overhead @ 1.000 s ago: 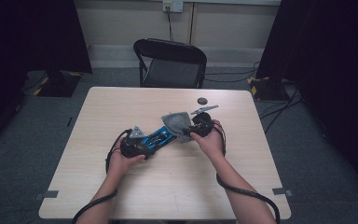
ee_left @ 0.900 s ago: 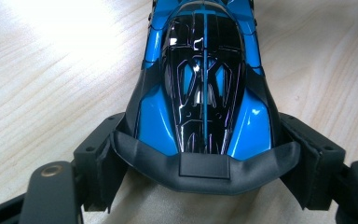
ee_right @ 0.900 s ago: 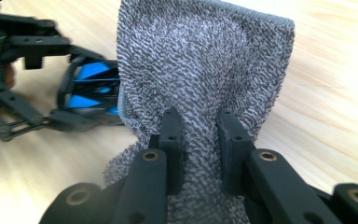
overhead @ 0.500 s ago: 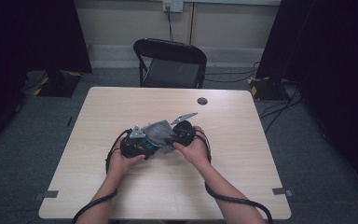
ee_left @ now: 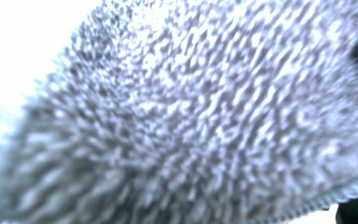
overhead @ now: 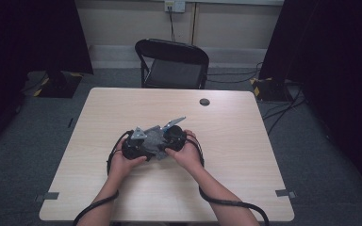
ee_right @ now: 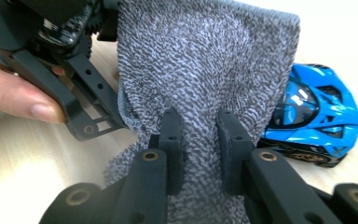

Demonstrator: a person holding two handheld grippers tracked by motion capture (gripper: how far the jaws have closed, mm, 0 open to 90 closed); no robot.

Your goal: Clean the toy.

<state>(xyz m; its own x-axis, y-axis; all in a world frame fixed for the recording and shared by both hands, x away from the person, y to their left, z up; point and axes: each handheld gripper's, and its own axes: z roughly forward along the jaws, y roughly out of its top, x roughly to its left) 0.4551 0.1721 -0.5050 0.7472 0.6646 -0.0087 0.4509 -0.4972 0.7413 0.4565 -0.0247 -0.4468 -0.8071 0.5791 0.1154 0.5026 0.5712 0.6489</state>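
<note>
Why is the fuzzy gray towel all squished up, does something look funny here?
Nothing looks broken or spilled. The gray towel is bunched because the right gripper pinches a fold of it between its jaws. A blue toy car sits beside it on the table.

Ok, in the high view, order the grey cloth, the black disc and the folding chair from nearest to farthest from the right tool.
1. Grey cloth, at the right tool, table middle.
2. Black disc, near the table's far edge.
3. Folding chair, beyond the table.
</note>
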